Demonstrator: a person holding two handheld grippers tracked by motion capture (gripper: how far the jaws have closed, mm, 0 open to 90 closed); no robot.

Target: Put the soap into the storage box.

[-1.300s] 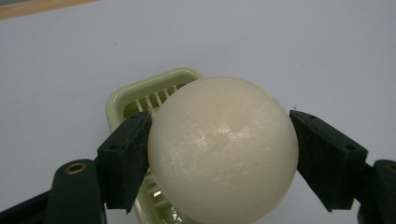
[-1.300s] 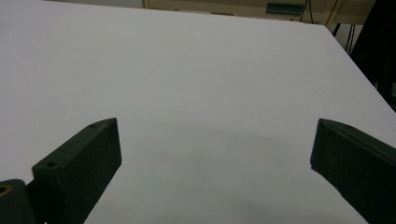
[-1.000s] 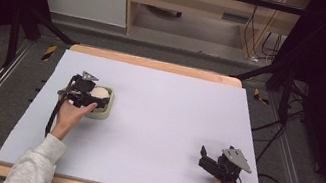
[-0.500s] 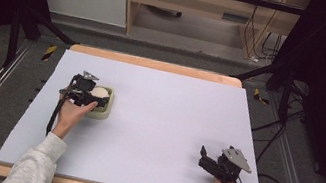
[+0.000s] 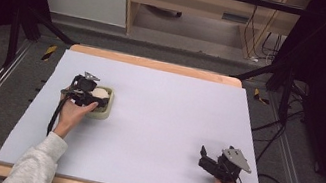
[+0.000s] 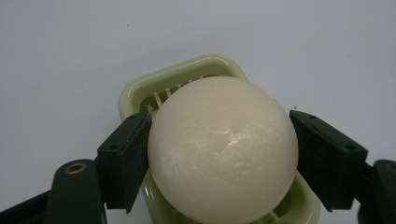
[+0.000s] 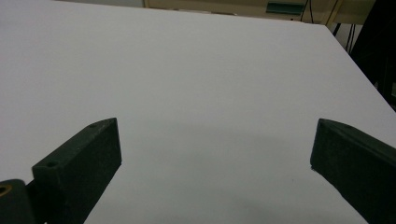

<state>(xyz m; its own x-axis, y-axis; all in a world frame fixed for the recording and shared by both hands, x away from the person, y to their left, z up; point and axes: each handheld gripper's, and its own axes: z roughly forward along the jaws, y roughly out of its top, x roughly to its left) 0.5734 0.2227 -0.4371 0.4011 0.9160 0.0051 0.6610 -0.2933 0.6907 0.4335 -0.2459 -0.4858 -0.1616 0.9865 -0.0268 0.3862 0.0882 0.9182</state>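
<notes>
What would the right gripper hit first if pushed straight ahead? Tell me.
Probably nothing nearby. The right gripper has its jaws wide apart with nothing between them, and ahead lies bare white table up to its far edge. The soap dish seems to sit off that line, though depth is uncertain.

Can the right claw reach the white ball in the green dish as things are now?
Probably yes for the path: bare table lies between the open right claw and the green dish. But the left claw already has its jaws on both sides of the white ball.
</notes>
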